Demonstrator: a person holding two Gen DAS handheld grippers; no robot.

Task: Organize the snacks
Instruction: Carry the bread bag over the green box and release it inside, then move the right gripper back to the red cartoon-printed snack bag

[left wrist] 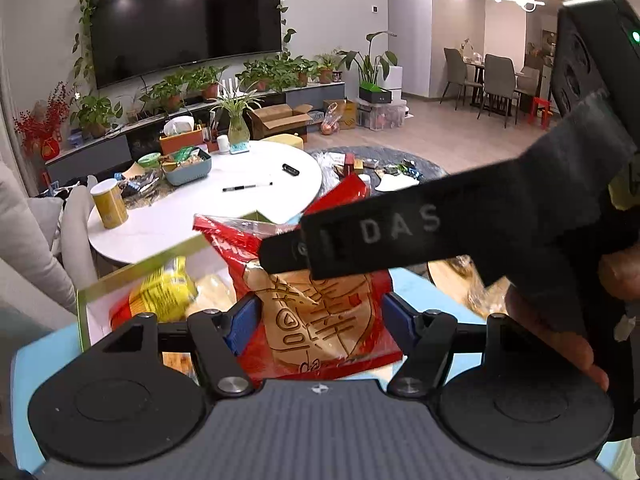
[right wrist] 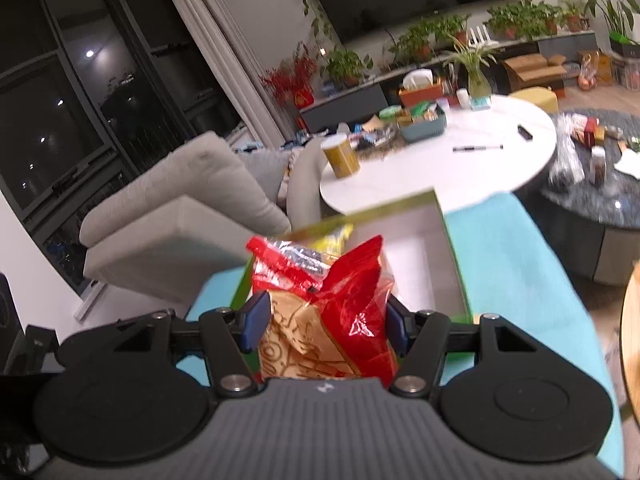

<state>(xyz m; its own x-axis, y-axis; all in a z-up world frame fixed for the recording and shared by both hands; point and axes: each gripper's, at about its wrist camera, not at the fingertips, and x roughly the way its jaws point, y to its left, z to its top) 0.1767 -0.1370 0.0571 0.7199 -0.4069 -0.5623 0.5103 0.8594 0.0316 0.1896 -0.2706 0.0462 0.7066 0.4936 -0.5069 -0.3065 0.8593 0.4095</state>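
Note:
A red and tan snack bag [left wrist: 320,320] sits between the blue pads of my left gripper [left wrist: 320,320], which is shut on its lower part. My right gripper [right wrist: 324,320] is shut on the same red snack bag [right wrist: 328,312]; its black fingers [left wrist: 380,236] cross over the bag's top in the left wrist view. The bag hangs above a green-rimmed white box [right wrist: 420,248], [left wrist: 104,308] on a turquoise surface [right wrist: 516,264]. A yellow packet [left wrist: 168,288] lies in the box, partly hidden behind the bag.
A round white table [left wrist: 240,196] beyond the box holds a yellow can [left wrist: 109,204], a teal snack basket [left wrist: 188,166] and a pen [left wrist: 247,187]. A dark round table [right wrist: 600,184] with snacks stands right. A grey sofa [right wrist: 180,208] is left.

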